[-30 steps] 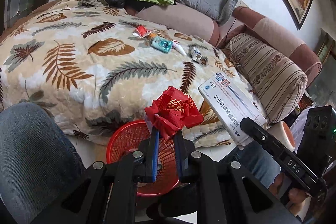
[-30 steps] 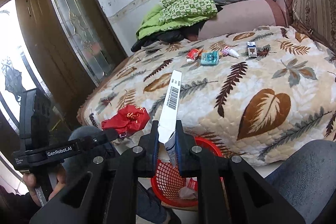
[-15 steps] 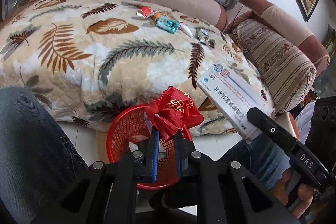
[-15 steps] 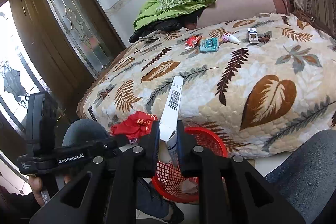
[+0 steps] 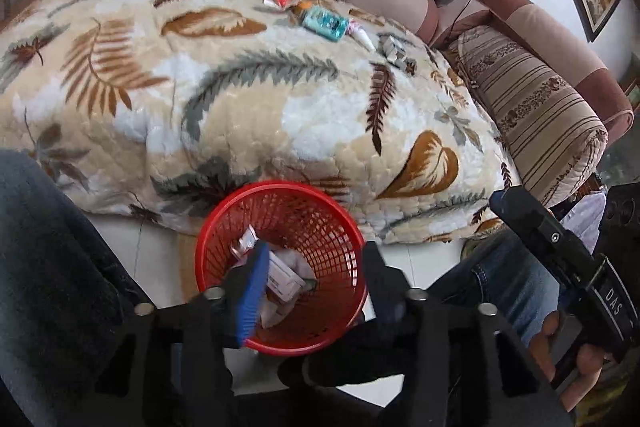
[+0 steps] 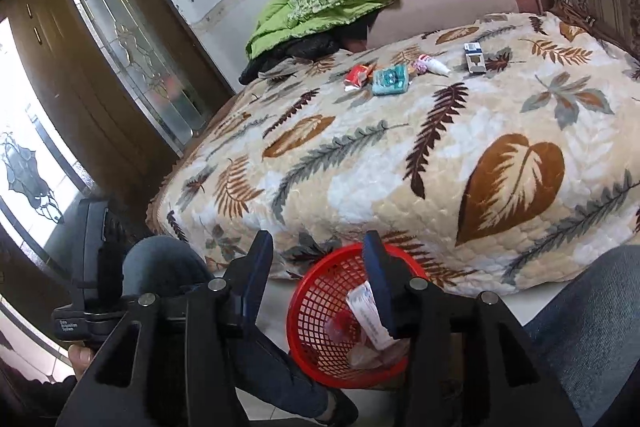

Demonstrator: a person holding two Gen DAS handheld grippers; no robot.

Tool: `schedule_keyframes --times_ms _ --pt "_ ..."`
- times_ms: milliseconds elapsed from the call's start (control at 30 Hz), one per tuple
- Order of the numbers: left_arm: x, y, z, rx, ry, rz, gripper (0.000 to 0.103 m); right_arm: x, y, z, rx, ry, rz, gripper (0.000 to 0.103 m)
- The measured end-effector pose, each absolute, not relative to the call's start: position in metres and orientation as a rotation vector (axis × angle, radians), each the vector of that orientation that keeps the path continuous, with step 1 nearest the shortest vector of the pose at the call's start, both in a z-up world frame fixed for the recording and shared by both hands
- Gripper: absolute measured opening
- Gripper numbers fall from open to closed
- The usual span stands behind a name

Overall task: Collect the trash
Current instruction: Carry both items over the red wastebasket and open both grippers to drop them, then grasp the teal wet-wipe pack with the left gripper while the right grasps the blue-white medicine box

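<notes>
Both claws are seen spread wide with nothing between their fingers: the left gripper [image 5: 316, 279] is held over the red basket [image 5: 340, 223], and the right gripper [image 6: 320, 275] is poised just above and beside its rim. Discarded boxes and wrappers [image 5: 280, 275] are piled inside the basket (on the floor, against the bed's edge). Farther out, a red wrapper [image 6: 356, 75], teal packet [image 6: 390, 79], small tube [image 6: 434, 65] and small box [image 6: 475, 58] are left on the leaf-patterned blanket [image 6: 400, 167].

1. L gripper [image 5: 316, 281]: jaws spread wide, nothing btwn them, angled down.
2. R gripper [image 6: 318, 279]: jaws also wide apart, nothing held.
3. R hand [image 5: 568, 359] wraps its handle, lower right of left wrist view.
</notes>
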State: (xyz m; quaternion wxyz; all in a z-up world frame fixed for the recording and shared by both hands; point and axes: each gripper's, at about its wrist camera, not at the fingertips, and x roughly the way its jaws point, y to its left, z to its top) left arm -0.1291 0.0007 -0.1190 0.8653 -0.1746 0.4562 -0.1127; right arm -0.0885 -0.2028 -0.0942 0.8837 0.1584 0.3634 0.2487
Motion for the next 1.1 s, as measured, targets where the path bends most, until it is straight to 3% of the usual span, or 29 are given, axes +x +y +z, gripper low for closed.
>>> schedule_keyframes --times_ms 67,167,233,600,767,1100 --pt "-0.125 0.003 -0.109 -0.352 0.93 -0.238 0.061 -0.087 -0.205 -0.086 0.323 0.729 0.524 0.048" --pt "-0.112 0.009 -0.085 -0.328 0.868 -0.222 0.076 -0.08 -0.209 -0.071 0.311 0.681 0.532 0.064" --pt "-0.097 0.014 -0.066 -0.324 0.82 -0.214 0.077 -0.071 -0.212 -0.06 0.304 0.645 0.523 0.075" --pt "0.038 0.022 -0.004 -0.28 0.705 -0.193 0.079 0.062 -0.244 0.007 0.347 0.54 0.48 0.077" --pt "0.118 0.012 -0.007 -0.315 0.781 -0.232 0.079 0.145 -0.259 0.018 0.376 0.552 0.415 0.079" --pt "0.238 -0.003 -0.074 -0.47 0.919 -0.263 0.079 0.279 -0.291 -0.052 0.323 0.675 0.219 0.08"
